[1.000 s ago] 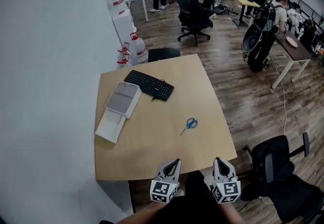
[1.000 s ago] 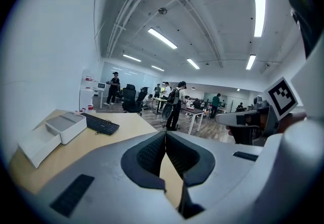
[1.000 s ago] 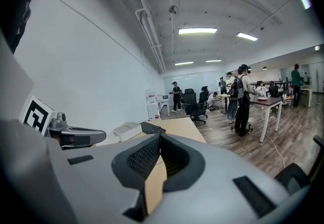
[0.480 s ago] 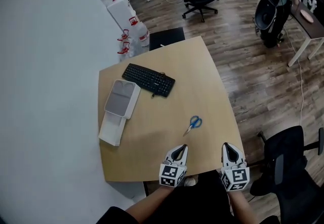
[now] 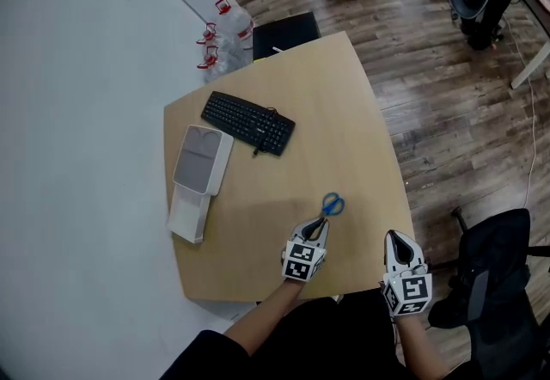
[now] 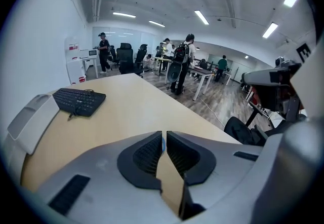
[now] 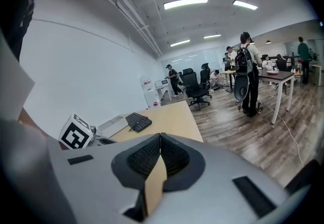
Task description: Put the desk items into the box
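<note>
Hovering low over the near part of the light wooden table (image 5: pixel 344 112) with the left gripper (image 5: pixel 317 227), tips right at the blue-handled scissors (image 5: pixel 332 204). Cannot tell whether touching them. Pressed all but together at the jaws, just a hair of a slit between the ribbed pads (image 6: pixel 147 154), nothing pinched. Only a sliver of blue showing through that slit, just past the tips (image 6: pixel 164 134).

Lying flat, those scissors: handles away from the person, blades running back under the gripper and mostly hidden by it.

Held level beside it, well to the right, the right gripper (image 5: pixel 396 239), at the table's near edge above dark clothing. Closed tight, pad on pad (image 7: pixel 160 137), gripping nothing. Off to its left in the right gripper view, the other gripper's marker cube (image 7: pixel 76 132).

Sitting open at the table's left edge, well apart from the scissors, the white box (image 5: pixel 223 165): grey inside, white lid (image 5: pixel 189 213) folded out toward the near side. Just beyond the box, set at a slant, a black keyboard (image 5: pixel 250 121) with its cable curled at the near end. Off the table's near right corner, on the wood floor, a black office chair (image 5: pixel 494 284).
</note>
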`<act>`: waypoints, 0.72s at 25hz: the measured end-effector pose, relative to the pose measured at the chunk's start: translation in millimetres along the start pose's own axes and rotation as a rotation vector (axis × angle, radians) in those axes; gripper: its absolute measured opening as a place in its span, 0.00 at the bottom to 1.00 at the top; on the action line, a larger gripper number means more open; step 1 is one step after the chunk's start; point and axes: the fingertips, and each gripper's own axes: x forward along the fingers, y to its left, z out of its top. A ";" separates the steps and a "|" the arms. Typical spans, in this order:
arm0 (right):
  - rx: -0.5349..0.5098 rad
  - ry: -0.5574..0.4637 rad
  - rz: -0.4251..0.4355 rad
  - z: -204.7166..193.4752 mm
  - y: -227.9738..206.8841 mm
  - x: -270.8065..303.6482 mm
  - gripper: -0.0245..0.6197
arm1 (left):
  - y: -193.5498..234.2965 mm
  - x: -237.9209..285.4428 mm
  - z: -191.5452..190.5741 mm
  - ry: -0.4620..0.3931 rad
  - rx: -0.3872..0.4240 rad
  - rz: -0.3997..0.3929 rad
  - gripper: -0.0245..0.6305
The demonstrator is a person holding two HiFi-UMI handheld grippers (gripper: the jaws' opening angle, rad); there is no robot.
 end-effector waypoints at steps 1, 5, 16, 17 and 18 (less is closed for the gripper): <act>0.013 0.005 -0.005 -0.7 -9.0 3.9 0.13 | 2.4 11.6 -1.5 0.019 0.005 -0.004 0.06; 0.050 0.034 -0.007 -7.8 -41.2 19.7 0.13 | 15.0 54.7 -12.6 0.100 0.047 0.012 0.07; 0.058 0.098 0.019 -18.9 -67.7 40.0 0.13 | 21.9 110.9 -47.2 0.294 0.078 -0.012 0.20; 0.063 0.100 0.018 -19.4 -68.6 40.8 0.13 | 21.9 114.7 -49.0 0.311 0.086 -0.022 0.21; 0.066 0.104 0.019 -21.0 -68.4 41.5 0.13 | 21.9 118.4 -51.3 0.331 0.087 -0.033 0.22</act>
